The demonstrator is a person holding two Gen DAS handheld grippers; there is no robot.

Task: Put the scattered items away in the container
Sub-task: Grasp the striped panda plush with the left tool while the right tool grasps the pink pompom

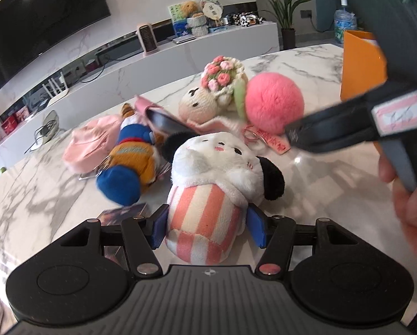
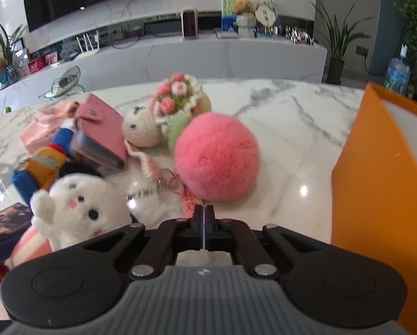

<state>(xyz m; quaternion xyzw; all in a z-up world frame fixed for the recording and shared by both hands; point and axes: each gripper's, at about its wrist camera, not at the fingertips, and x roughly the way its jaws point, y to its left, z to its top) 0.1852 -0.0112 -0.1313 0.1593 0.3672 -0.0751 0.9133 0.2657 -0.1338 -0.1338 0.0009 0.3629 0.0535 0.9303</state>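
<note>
Left claw [image 1: 208, 230]: spread partway, pads pinching one striped panda plush [image 1: 208, 195] on the bench [image 1: 320, 195]. Right claw [image 2: 204, 217]: pressed together, apparently nipping the tag of one pink pompom [image 2: 218, 156]. One orange container [image 2: 381, 195], right.

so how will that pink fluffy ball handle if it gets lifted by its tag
The pink pompom looks like soft fur, so probably very light and squashy. Round, it may roll if nudged on the glossy marble table. Lifted by the pink tag, it would likely dangle and swing.
</note>
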